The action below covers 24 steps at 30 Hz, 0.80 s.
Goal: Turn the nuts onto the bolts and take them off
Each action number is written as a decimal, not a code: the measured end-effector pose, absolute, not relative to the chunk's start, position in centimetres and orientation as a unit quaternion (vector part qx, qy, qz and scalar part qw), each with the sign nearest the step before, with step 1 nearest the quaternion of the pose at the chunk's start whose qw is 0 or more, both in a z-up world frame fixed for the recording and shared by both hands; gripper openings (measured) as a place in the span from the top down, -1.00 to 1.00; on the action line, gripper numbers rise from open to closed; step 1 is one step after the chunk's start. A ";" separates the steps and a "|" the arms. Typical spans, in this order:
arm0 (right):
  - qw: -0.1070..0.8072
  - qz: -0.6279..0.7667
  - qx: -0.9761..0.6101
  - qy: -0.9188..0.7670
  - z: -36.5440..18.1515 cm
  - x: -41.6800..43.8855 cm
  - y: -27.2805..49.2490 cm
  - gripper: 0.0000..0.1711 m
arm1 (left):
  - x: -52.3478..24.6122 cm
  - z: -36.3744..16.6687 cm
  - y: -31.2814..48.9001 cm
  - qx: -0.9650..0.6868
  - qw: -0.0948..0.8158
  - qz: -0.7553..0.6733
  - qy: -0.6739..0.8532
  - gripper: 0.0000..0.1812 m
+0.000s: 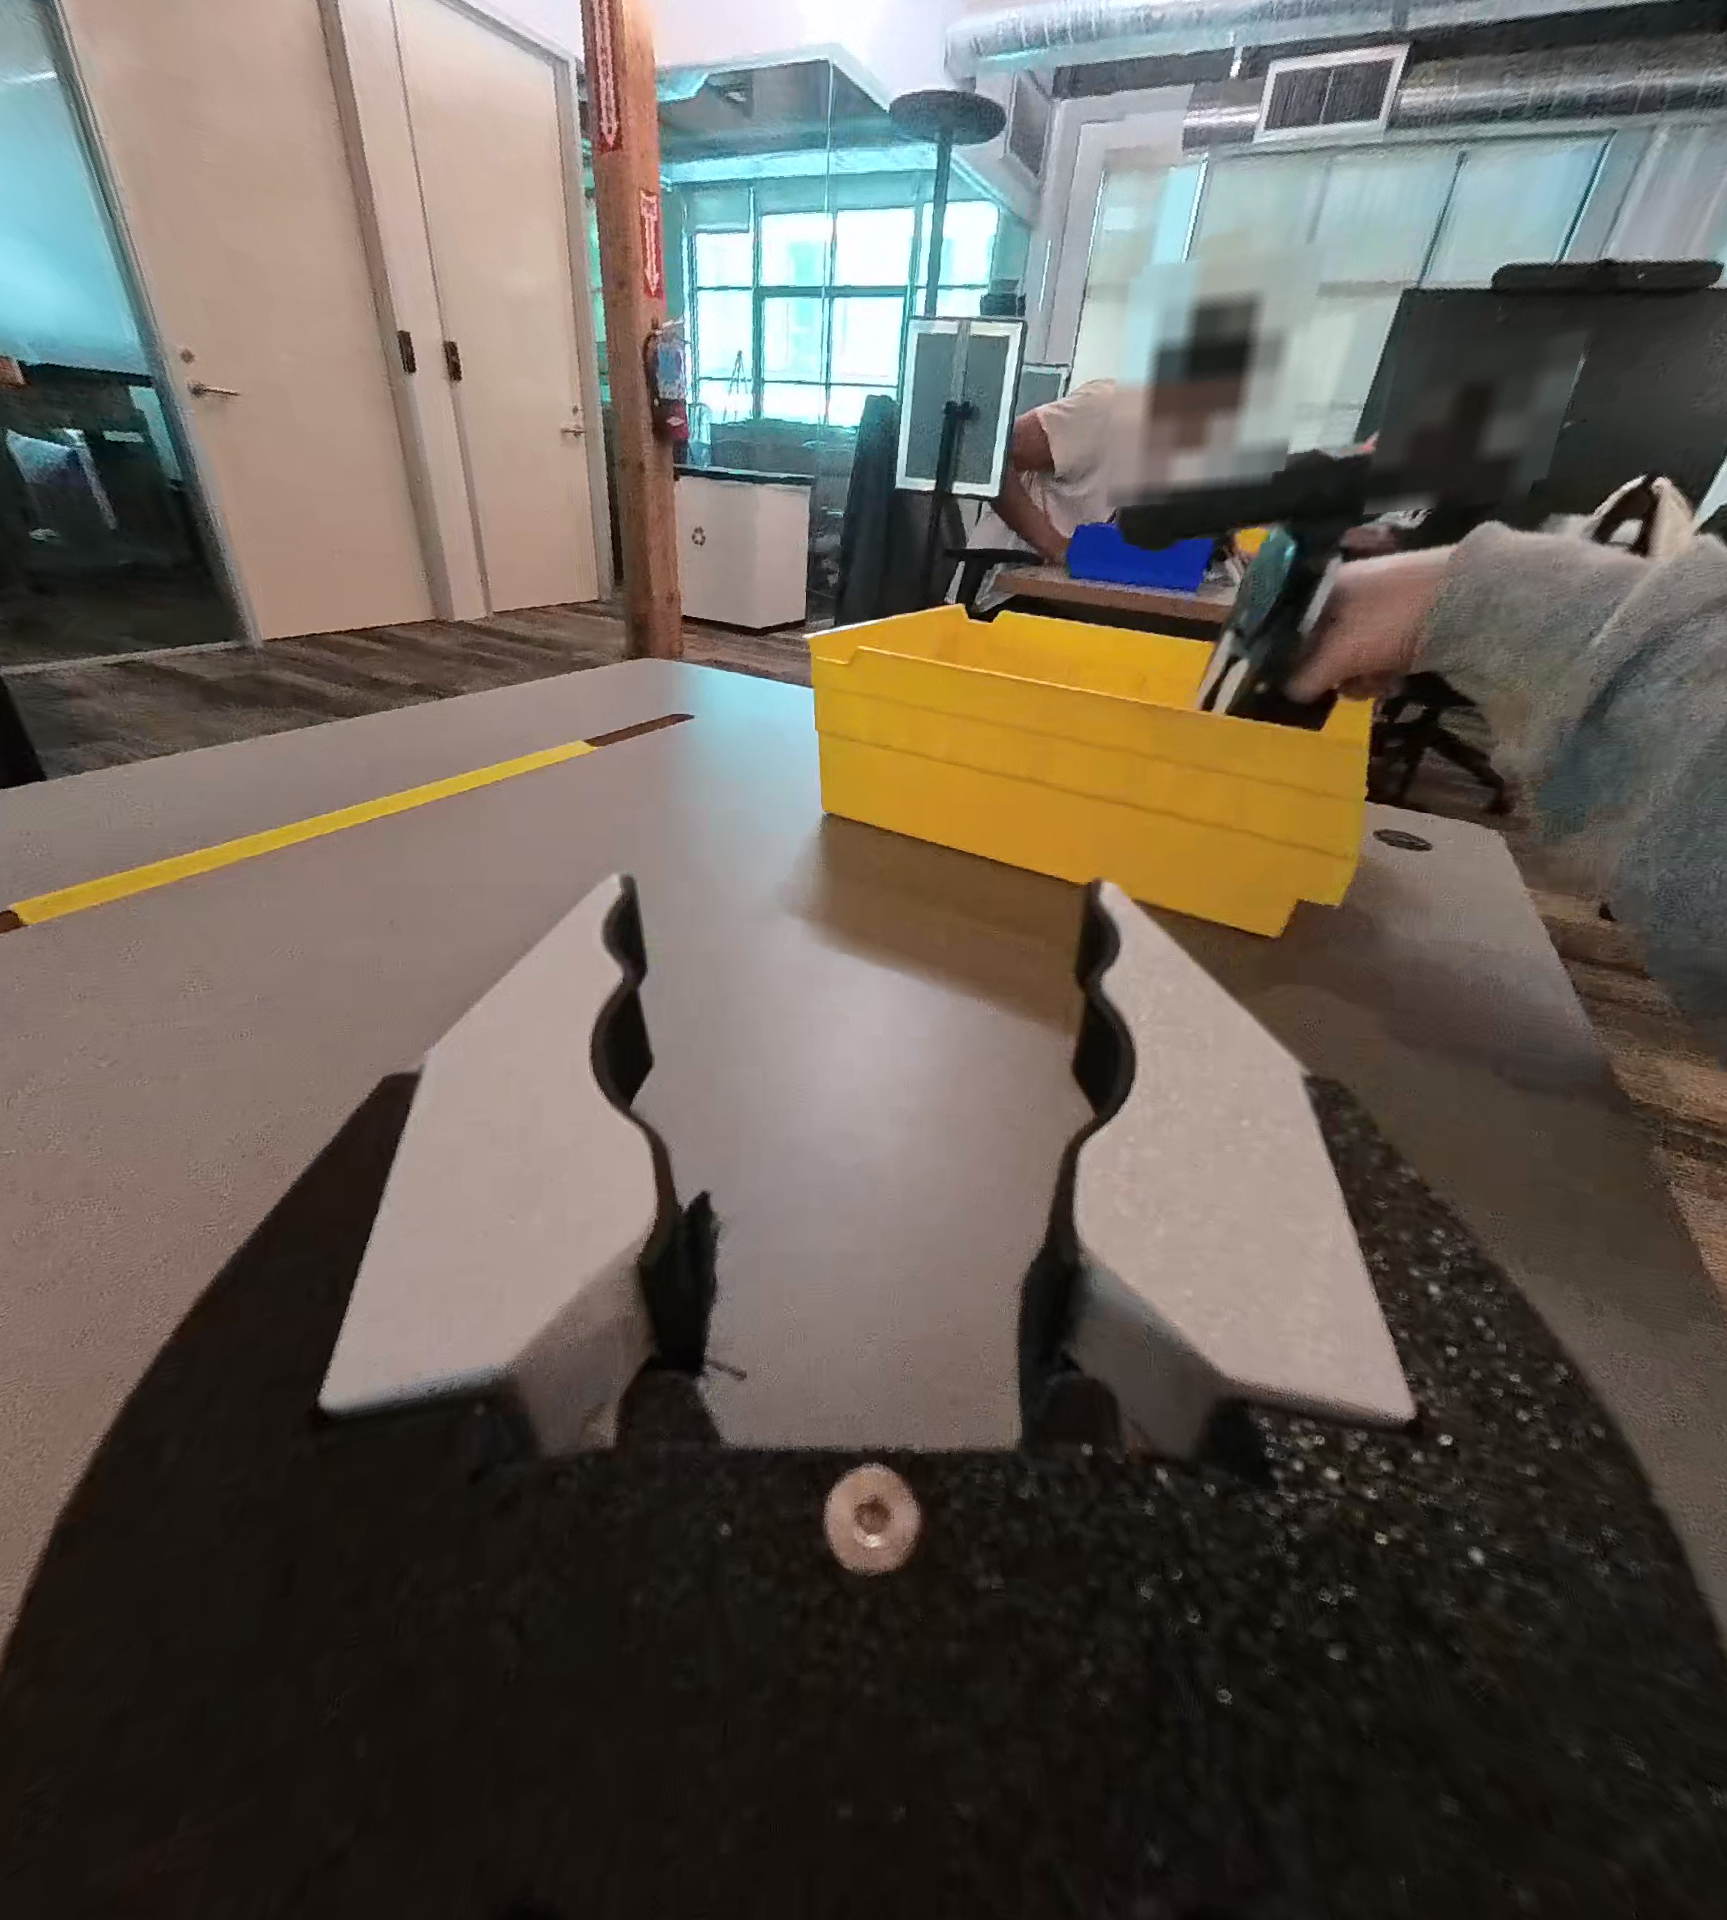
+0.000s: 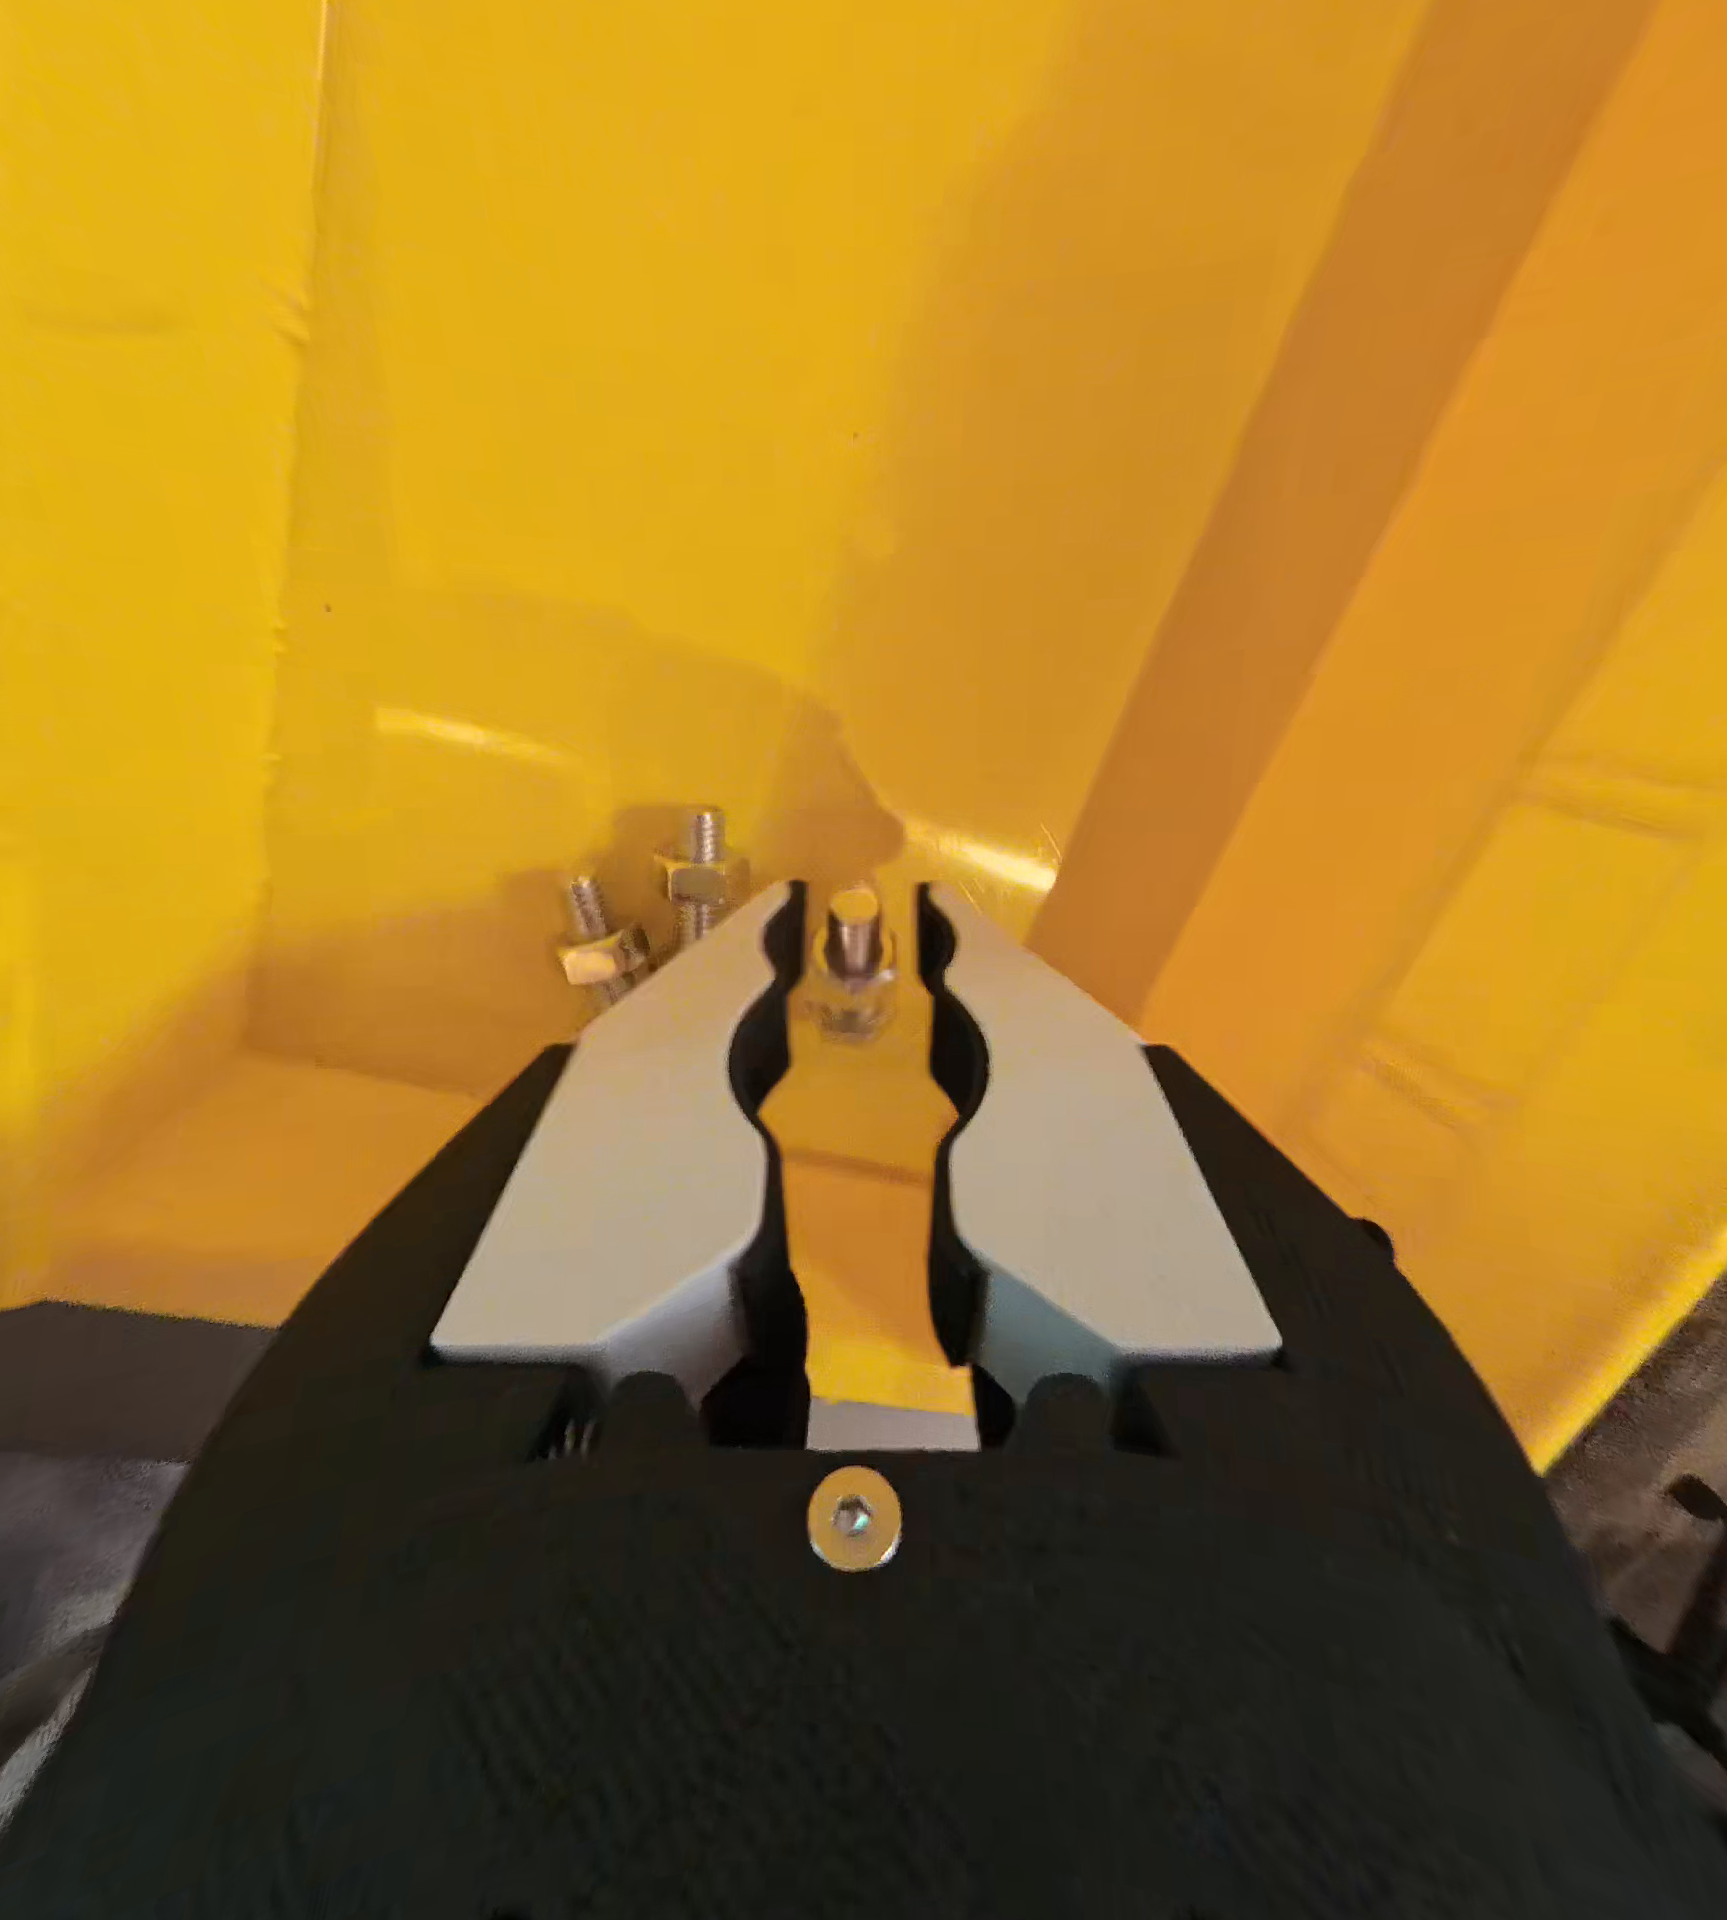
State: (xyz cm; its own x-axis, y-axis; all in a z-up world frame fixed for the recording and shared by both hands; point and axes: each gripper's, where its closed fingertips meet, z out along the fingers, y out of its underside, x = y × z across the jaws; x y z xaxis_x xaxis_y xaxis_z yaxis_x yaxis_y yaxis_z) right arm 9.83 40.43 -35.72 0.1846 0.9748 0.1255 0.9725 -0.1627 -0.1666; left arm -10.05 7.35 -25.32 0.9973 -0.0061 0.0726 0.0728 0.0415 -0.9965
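My right gripper (image 2: 857, 896) is inside the yellow bin (image 2: 630, 468), open, its jaws on either side of a steel bolt with a nut on it (image 2: 851, 961); I cannot tell whether they touch it. Two more bolts with nuts (image 2: 698, 868) (image 2: 597, 940) lie just left of the left finger, against the bin wall. My left gripper (image 1: 859, 904) is open and empty, low over the grey table (image 1: 215, 1039), short of the yellow bin (image 1: 1077, 769). In the left wrist view the right gripper's body (image 1: 1264, 623), held by a hand in a grey sleeve, dips into the bin.
A yellow tape strip (image 1: 308, 831) runs along a seam on the table's left part. A person sits at another desk behind, with a blue bin (image 1: 1134, 556). The table's right edge (image 1: 1565, 987) is near the sleeve.
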 end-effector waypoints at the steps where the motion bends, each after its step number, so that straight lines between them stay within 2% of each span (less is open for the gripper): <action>1: 0.108 0.005 -0.765 -0.634 -35.8 9.7 40.5 0.65 | -10.1 -25.5 7.3 -0.694 0.719 -0.025 -0.026 0.10; 2: 0.122 0.003 -0.768 -0.629 -35.3 9.6 40.5 0.57 | -10.2 -25.9 7.6 -0.698 0.715 -0.021 -0.029 0.10; 4: 0.203 0.021 -0.763 -0.614 -32.3 8.2 40.0 0.60 | -10.5 -26.5 7.8 -0.706 0.707 -0.013 -0.037 0.12; 8: 0.493 0.226 -0.630 -0.555 -20.2 0.3 33.3 0.68 | -11.1 -26.9 8.0 -0.713 0.700 -0.009 -0.050 0.15; 9: 0.536 0.297 -0.576 -0.540 -18.0 -1.5 30.2 0.70 | -11.2 -26.9 8.0 -0.714 0.698 -0.005 -0.051 0.16; 11: 0.561 0.407 -0.490 -0.528 -16.8 -4.5 24.3 0.71 | -11.4 -26.9 8.0 -0.717 0.695 0.001 -0.052 0.17; 13: 0.564 0.472 -0.443 -0.513 -18.2 -7.3 20.3 0.73 | -11.4 -26.8 7.9 -0.717 0.695 0.003 -0.052 0.19; 15: 0.604 0.507 -0.408 -0.460 -19.4 -8.9 18.3 0.78 | -11.5 -26.6 7.7 -0.716 0.696 0.006 -0.053 0.20; 18: 0.678 0.449 -0.329 -0.480 -21.1 -10.4 15.6 0.88 | -11.6 -25.7 7.3 -0.709 0.703 0.019 -0.048 0.26; 21: 0.674 0.456 -0.266 -0.517 -21.6 -10.2 13.0 0.88 | -12.7 -22.3 5.2 -0.695 0.712 0.049 -0.088 0.43; 24: 0.645 0.447 -0.269 -0.558 -23.6 -10.9 12.2 0.89 | -14.7 -17.2 1.4 -0.691 0.710 0.094 -0.096 0.43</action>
